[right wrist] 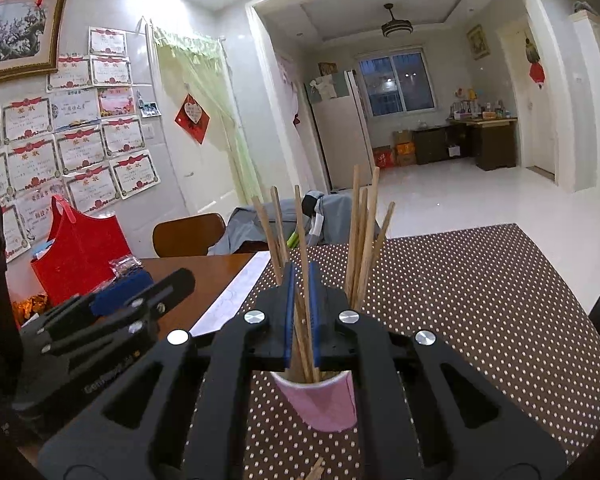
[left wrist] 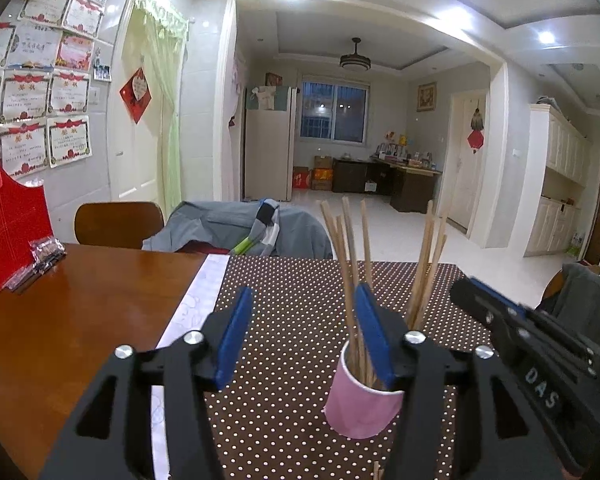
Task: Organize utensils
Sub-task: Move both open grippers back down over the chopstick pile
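A pink paper cup (left wrist: 360, 404) stands on the brown polka-dot cloth (left wrist: 292, 304) and holds several wooden chopsticks (left wrist: 424, 264). My left gripper (left wrist: 304, 336) is open and empty; its right finger is just left of the cup's rim. In the right wrist view the pink cup (right wrist: 324, 404) sits right under my right gripper (right wrist: 302, 316), whose jaws are closed on a chopstick (right wrist: 303, 248) that stands in the cup. Other chopsticks (right wrist: 364, 240) lean to the right. The right gripper also shows in the left wrist view (left wrist: 516, 328).
A red bag (left wrist: 8, 220) and a small packet (left wrist: 44, 256) sit on the bare wooden table (left wrist: 80, 320) at left. Chairs with grey clothing (left wrist: 240, 228) stand behind the table. More chopstick ends (right wrist: 314, 472) lie near the front edge.
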`<state>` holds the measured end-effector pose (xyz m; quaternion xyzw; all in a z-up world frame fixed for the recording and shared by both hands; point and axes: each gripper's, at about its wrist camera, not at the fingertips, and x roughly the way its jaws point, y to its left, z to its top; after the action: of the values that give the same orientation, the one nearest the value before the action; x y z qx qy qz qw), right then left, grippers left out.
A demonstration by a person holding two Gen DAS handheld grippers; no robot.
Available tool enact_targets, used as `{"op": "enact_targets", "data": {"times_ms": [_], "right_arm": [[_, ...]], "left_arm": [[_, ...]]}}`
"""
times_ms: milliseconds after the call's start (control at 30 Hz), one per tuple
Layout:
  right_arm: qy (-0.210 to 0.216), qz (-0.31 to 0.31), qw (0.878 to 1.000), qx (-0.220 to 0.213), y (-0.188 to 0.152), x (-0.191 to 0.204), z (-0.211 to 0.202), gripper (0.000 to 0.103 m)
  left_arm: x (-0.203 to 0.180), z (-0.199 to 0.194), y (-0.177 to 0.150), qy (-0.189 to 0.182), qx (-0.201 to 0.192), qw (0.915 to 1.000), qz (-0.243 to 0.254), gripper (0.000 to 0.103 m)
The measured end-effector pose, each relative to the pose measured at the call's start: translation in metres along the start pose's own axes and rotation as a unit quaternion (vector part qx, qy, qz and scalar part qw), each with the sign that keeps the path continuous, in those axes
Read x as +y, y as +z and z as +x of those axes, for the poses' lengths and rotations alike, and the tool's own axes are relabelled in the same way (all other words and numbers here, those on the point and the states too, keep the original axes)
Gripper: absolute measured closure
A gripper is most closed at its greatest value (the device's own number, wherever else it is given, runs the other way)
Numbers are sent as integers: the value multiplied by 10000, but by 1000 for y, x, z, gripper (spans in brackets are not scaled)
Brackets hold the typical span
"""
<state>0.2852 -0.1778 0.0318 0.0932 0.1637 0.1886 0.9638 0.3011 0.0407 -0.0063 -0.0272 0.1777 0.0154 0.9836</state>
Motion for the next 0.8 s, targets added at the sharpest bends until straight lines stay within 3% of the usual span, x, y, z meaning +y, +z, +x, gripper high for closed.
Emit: {"op": "enact_targets", "data": {"times_ms": [333, 500, 600, 800], "right_arm": [[-279, -24, 9995, 171, -7, -8, -47, 94], [-346, -49, 9987, 381, -28, -7, -70, 64], [-350, -25, 9978, 561, -44, -6, -80, 63], [-434, 31, 9937, 1035, -81, -9, -94, 58]], "left_arm": [[-19, -37, -9, -331, 238, 9984, 394, 49], [-21, -55, -30, -534, 703, 9945, 568, 48], [-19, -59, -50, -598, 1099, 9904, 585, 48], [-16, -53, -104, -874, 2238, 9689, 586, 48]]}}
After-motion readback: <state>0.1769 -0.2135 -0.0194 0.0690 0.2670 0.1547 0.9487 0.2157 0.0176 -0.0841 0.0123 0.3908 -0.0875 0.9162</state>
